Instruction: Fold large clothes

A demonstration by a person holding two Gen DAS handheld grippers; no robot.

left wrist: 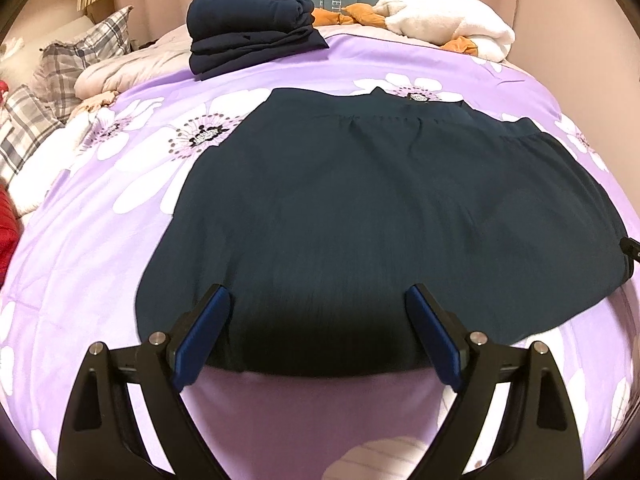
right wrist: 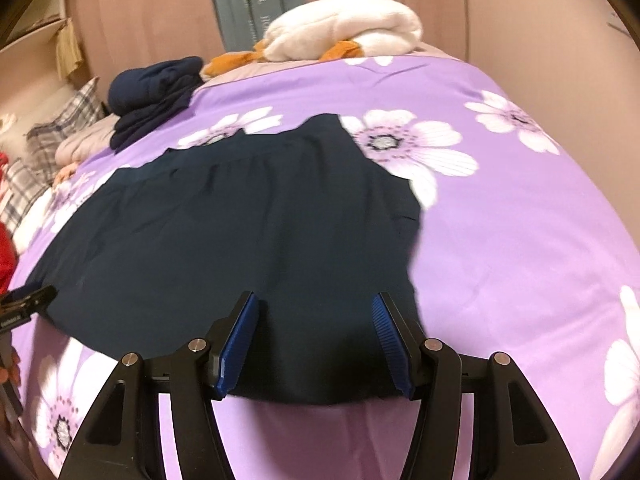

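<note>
A large dark teal garment lies spread flat on the purple flowered bedspread; it also shows in the right wrist view. My left gripper is open, its blue pads over the garment's near hem toward the left. My right gripper is open over the near hem close to the garment's right edge. Neither holds any cloth. The tip of the right gripper shows at the right edge of the left wrist view, and the left gripper at the left edge of the right wrist view.
A folded navy garment sits at the far left of the bed. A white plush toy with orange parts lies at the far edge. Plaid pillows and a red item are on the left. Pink curtains hang behind.
</note>
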